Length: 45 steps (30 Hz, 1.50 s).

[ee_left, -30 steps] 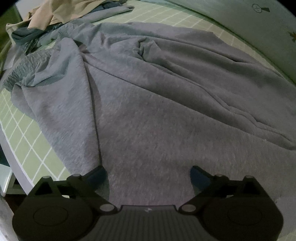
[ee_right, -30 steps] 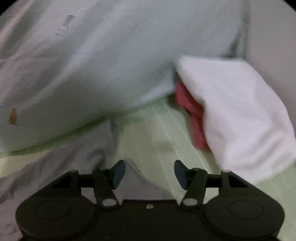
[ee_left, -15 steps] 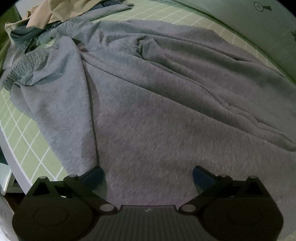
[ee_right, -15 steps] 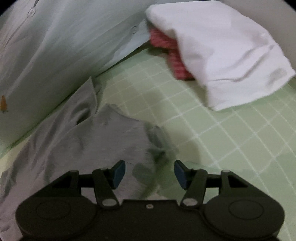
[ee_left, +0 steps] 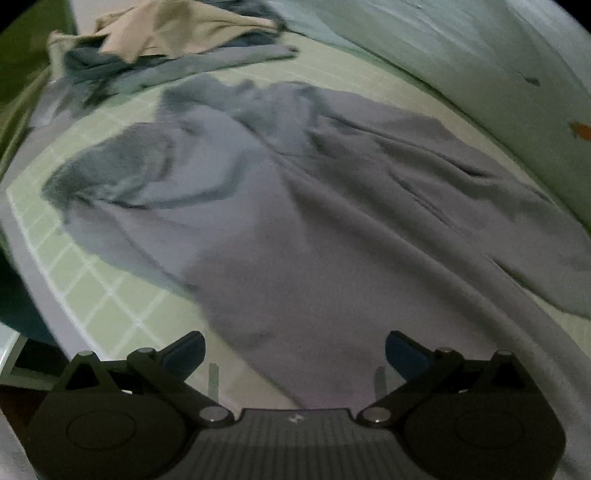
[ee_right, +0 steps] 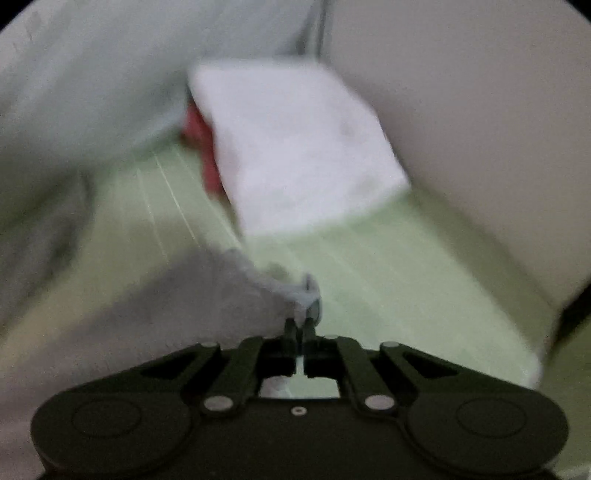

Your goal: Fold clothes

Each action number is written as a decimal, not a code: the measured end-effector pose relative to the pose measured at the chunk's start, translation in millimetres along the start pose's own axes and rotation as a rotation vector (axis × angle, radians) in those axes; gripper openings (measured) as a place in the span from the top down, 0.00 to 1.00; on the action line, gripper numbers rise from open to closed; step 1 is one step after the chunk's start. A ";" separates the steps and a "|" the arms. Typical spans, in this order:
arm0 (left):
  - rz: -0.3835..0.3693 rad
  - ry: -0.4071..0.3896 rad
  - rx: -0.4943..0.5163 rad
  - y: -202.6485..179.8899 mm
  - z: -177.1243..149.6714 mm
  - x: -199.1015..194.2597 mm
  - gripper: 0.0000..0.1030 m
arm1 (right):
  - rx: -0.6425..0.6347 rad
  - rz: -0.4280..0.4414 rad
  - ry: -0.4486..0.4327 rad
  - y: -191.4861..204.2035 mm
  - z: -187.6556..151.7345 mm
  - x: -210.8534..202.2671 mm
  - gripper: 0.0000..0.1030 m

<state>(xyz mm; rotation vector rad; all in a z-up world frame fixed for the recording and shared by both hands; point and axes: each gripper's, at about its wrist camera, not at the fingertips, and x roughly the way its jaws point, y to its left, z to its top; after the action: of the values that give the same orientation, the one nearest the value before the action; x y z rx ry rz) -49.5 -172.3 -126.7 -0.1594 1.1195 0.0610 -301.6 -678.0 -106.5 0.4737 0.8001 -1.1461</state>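
A large grey garment lies spread and wrinkled over the green checked bedsheet. My left gripper hovers open above its near hem, nothing between the fingers. In the blurred right wrist view, my right gripper is shut on a corner of the grey garment, which is drawn up into a peak at the fingertips.
A heap of beige and blue clothes sits at the far left of the bed. A pale blue quilt runs along the right. A white folded cloth over something red lies ahead of the right gripper.
My right gripper has shut on the garment's corner and lifted it. The left gripper has pulled back, so more of the bedsheet and the garment's left edge show.
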 end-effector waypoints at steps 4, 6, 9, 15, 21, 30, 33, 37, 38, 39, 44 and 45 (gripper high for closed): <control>0.035 -0.026 -0.056 40.4 3.7 -11.3 0.02 | -0.016 -0.014 -0.016 12.4 -18.1 -14.7 0.29; 0.051 -0.038 -0.082 59.1 9.8 -12.6 0.04 | -0.049 0.022 -0.042 24.8 -23.6 -26.1 0.21; 0.085 -0.057 -0.103 86.1 22.1 -13.6 0.07 | -0.078 0.051 -0.064 50.0 -28.7 -41.1 0.17; 0.097 -0.081 -0.010 124.7 54.9 -3.6 0.09 | -0.126 0.125 -0.067 99.3 -50.3 -68.3 0.16; 0.056 -0.090 0.139 149.3 87.9 12.0 0.08 | -0.134 0.147 -0.032 155.9 -85.5 -100.1 0.16; -0.079 -0.060 0.331 177.3 130.2 38.5 0.35 | -0.123 0.156 -0.009 240.2 -135.3 -144.8 0.15; -0.153 -0.041 0.351 180.3 136.5 46.3 0.71 | -0.124 0.151 -0.006 263.1 -149.6 -156.5 0.15; -0.124 -0.094 0.287 198.6 150.6 47.7 0.83 | -0.131 0.152 0.005 285.9 -160.4 -164.2 0.15; -0.098 -0.109 0.249 207.8 156.8 48.1 0.84 | -0.136 0.152 0.008 291.1 -162.3 -165.6 0.15; -0.072 -0.118 0.206 218.1 163.9 49.5 0.84 | -0.142 0.152 0.011 295.9 -163.8 -166.8 0.15; 0.028 -0.130 0.055 256.7 188.7 57.0 0.80 | -0.168 0.163 0.012 308.2 -164.8 -169.6 0.15; 0.032 -0.122 0.040 260.2 189.8 57.8 0.77 | -0.167 0.166 0.016 308.7 -164.5 -168.8 0.15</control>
<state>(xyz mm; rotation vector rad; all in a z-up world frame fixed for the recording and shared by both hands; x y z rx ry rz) 111.2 112.7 -123.0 -0.1009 1.0010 0.0763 -97.8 -347.5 -101.7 0.4026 0.8472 -0.9151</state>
